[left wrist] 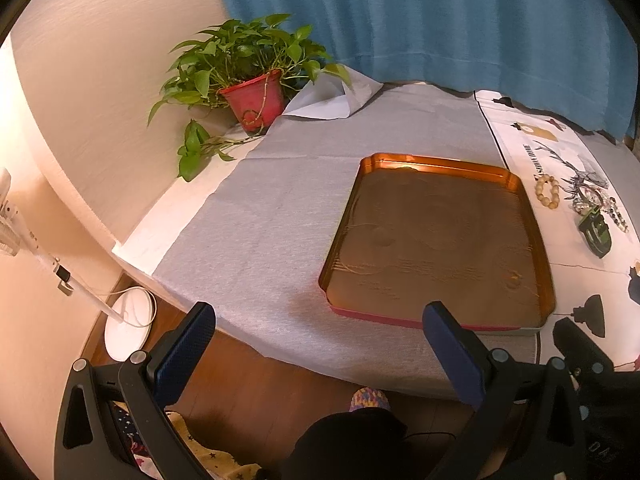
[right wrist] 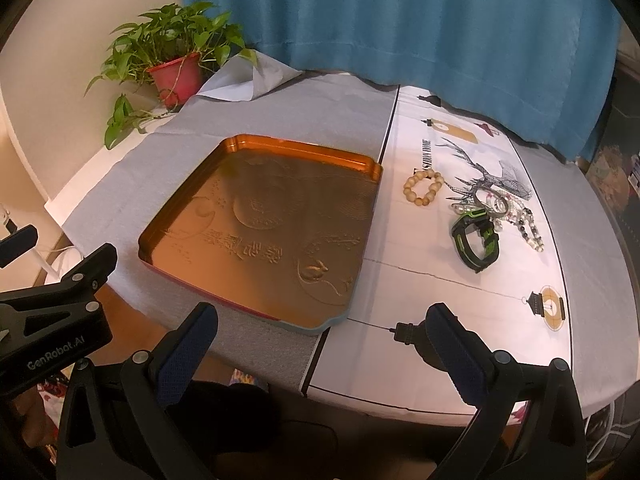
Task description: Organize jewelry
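A shallow copper-coloured tray with an embossed floor lies empty on the grey cloth; it also shows in the left wrist view. To its right on the white printed cloth lie a beige bead bracelet, a black and green watch and a heap of pearl and bead strands. The bracelet and watch show in the left wrist view too. My left gripper is open and empty at the table's near edge. My right gripper is open and empty, in front of the tray's near right corner.
A potted green plant in a red pot stands at the table's back left corner. A blue curtain hangs behind the table. A white lamp base and cable stand on the wooden floor at the left.
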Available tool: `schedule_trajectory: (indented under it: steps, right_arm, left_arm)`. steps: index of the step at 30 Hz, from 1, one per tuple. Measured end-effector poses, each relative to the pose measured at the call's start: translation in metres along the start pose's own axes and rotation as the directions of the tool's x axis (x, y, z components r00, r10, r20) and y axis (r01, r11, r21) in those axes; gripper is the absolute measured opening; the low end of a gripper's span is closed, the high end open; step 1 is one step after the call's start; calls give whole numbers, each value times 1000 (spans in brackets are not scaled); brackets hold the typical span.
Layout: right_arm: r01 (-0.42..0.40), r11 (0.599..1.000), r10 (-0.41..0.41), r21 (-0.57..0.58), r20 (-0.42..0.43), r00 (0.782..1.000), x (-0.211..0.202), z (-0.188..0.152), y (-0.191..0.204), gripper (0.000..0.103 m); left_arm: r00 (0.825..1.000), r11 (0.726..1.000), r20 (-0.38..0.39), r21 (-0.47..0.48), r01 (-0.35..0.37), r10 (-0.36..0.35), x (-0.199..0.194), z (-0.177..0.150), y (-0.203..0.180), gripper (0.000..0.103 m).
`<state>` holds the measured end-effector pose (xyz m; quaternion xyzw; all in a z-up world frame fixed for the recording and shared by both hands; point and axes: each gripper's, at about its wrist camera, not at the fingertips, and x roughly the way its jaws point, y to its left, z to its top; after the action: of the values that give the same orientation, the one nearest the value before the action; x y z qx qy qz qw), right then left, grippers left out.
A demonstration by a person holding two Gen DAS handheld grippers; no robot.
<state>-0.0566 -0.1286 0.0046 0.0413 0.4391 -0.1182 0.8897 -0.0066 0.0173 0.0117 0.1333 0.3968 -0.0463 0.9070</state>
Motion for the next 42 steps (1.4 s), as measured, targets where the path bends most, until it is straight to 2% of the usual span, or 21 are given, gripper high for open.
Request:
schedule_trajectory:
  steps: [42]
  right_arm:
    - [-6,1000,6,6,5,1000,-5,3,0,103]
  left_arm:
    - [1000,1000,10,-3,-5,5,-8,0,-1,103]
